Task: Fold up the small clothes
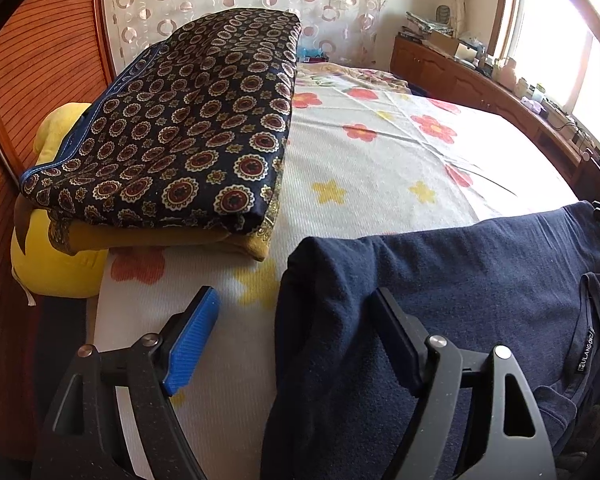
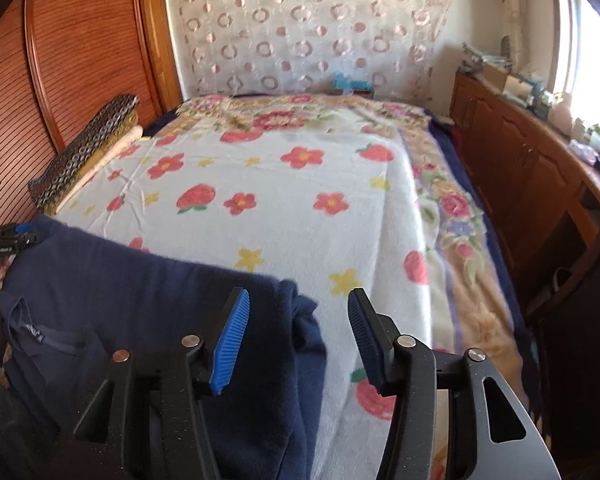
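A navy garment [image 1: 480, 272] with a label at its collar [image 1: 586, 350] lies spread across the near edge of the flowered bedsheet [image 1: 380, 160]. My left gripper [image 1: 295, 294] is open above the garment's left edge. Its blue pad [image 1: 192, 340] is over the sheet and the other finger is over the cloth. In the right wrist view the same garment [image 2: 120, 280] fills the lower left. My right gripper [image 2: 298, 294] stands open over the garment's right edge, with neither pad pressing on the cloth. The left gripper [image 2: 4, 236] and a hand show at the far left.
A folded stack of dark patterned cloth [image 1: 180, 128] rests on a yellow pillow [image 1: 56, 268] at the left, against the wooden headboard [image 1: 40, 60]. A wooden cabinet [image 2: 520, 168] with clutter runs along the right side of the bed under a window.
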`<action>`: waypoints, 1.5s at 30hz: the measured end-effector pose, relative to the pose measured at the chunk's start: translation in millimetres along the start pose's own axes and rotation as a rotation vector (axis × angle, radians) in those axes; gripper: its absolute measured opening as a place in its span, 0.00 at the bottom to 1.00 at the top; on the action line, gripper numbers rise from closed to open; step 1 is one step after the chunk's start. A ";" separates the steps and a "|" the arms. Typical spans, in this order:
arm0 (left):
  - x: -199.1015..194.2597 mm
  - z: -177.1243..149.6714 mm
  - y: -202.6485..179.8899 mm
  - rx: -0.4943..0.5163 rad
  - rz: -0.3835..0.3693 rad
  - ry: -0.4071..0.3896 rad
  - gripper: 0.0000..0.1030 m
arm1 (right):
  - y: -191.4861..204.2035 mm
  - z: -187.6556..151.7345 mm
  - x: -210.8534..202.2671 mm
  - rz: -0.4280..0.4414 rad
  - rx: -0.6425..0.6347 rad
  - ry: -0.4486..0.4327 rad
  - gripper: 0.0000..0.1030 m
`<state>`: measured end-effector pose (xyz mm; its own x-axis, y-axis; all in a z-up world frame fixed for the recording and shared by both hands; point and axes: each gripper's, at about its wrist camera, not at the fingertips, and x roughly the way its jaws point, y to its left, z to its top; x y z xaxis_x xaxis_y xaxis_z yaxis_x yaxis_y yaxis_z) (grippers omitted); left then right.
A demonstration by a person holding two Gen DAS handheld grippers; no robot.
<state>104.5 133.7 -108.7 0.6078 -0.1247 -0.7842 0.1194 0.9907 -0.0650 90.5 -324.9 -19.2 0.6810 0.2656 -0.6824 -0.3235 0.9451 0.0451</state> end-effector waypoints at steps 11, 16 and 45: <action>-2.6 2.1 -3.9 0.029 -0.043 -0.015 0.45 | -5.6 12.9 35.5 0.081 -0.040 0.122 0.54; -6.3 3.4 -17.1 0.062 -0.097 -0.012 0.11 | 8.5 16.2 40.0 0.113 -0.130 0.146 0.18; -333.9 61.1 -26.7 0.091 -0.246 -0.767 0.08 | 77.9 65.4 -319.4 -0.054 -0.301 -0.516 0.10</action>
<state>-53.7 145.7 192.6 0.9209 -0.3737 -0.1108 0.3631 0.9259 -0.1044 -109.2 -323.6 250.1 0.9084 0.3478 -0.2318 -0.4000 0.8844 -0.2404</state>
